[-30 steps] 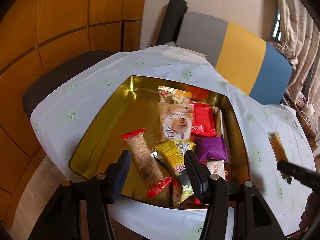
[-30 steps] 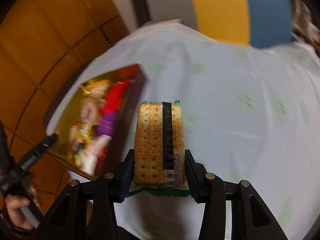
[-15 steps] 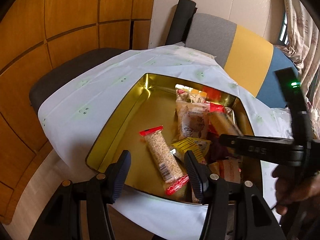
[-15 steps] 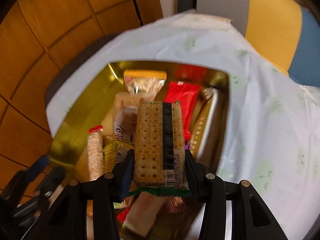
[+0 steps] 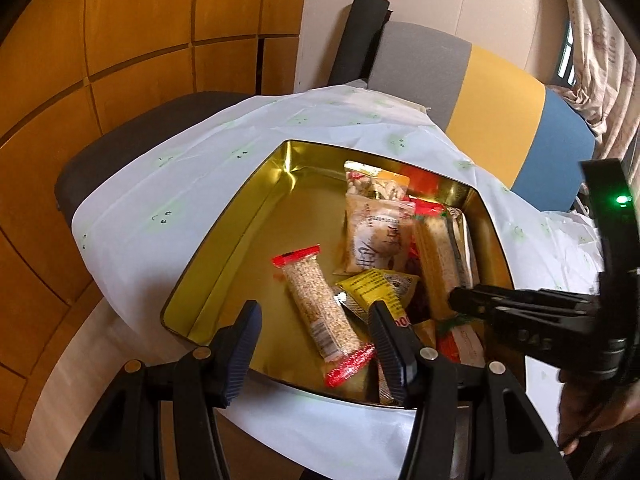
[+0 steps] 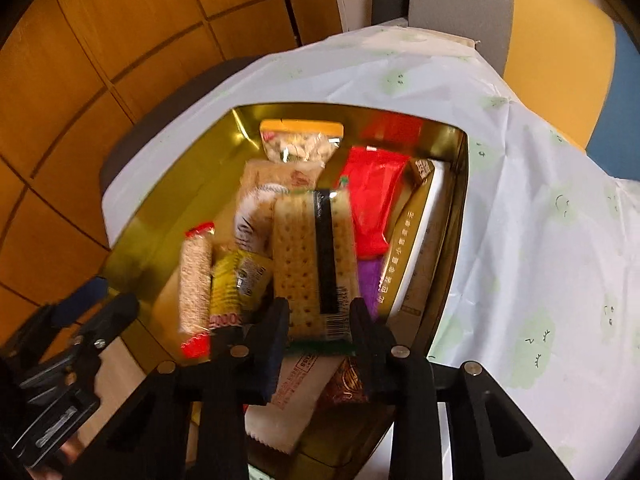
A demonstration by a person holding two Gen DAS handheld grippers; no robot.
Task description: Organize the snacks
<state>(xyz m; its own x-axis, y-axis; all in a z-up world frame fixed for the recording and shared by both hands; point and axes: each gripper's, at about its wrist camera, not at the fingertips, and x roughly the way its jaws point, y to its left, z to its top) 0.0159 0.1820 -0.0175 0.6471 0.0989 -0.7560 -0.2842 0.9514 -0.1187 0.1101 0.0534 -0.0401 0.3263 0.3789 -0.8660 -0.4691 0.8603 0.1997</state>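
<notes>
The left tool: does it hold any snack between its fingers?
No, the left tool is open and empty above the gold tin, with the sesame bar lying below it.

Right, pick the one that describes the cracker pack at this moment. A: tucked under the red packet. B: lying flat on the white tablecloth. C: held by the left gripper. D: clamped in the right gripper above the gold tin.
D: the right gripper is shut on the cracker pack, which hangs over the snacks inside the gold tin; the left gripper is open and holds nothing.
</notes>
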